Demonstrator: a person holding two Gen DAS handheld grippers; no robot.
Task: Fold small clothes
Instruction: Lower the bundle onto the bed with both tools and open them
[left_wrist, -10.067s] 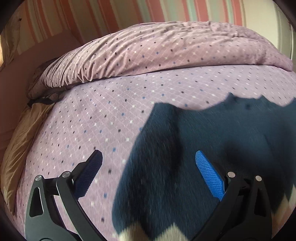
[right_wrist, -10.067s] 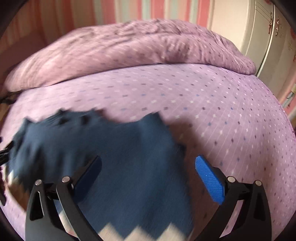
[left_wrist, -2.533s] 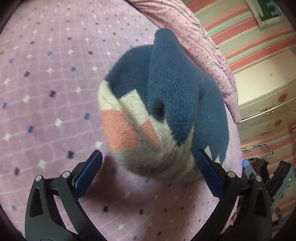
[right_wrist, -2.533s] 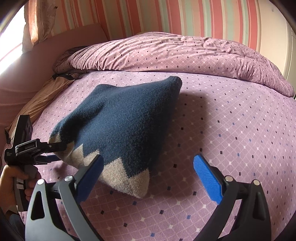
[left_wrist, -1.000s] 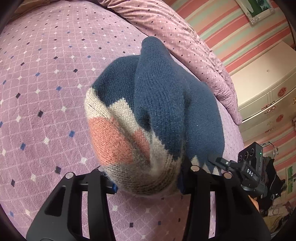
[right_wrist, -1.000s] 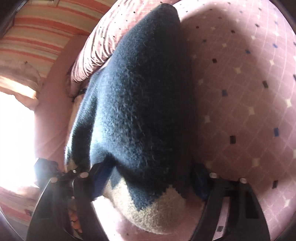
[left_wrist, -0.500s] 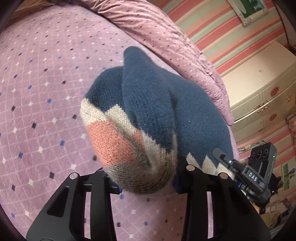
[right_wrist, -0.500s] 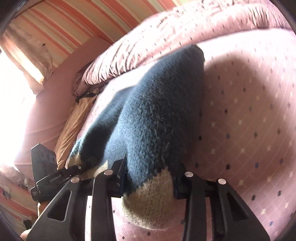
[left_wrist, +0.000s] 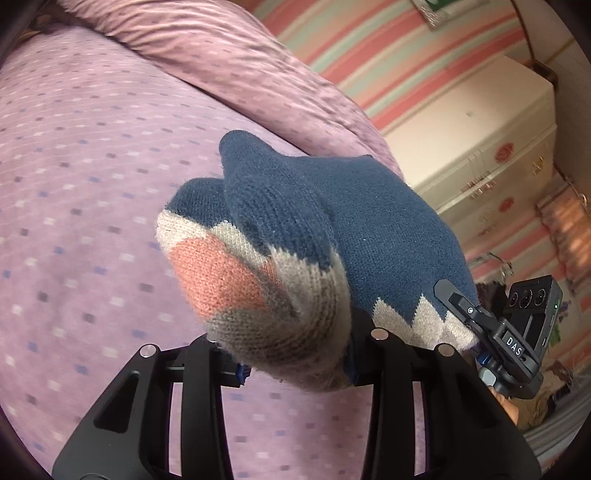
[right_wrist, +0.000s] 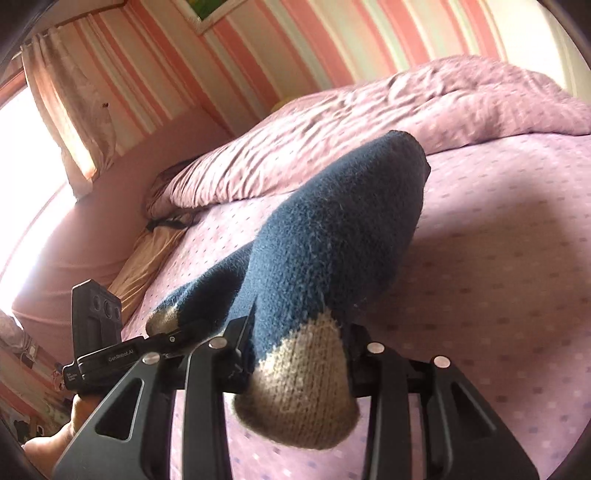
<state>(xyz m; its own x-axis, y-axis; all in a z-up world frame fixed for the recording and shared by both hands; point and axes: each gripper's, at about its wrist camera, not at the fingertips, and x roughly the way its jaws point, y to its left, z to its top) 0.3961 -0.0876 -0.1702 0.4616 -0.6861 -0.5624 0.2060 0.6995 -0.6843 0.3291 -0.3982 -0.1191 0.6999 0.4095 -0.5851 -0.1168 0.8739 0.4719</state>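
Both corners of the knitted garment clamped: left gripper pinched on the bunched beige-and-pink hem at lower centre of the left view, right gripper closed on a beige corner at lower centre of the right view, after jaws recently narrowing onto the wool. Compared with the view a second back, lifted clear of the purple bedsheet, with more sheet and the crumpled duvet visible beyond. Near end raised, navy body sloping toward upper centre. Probably ready to be shaken out and laid flat for a fold.
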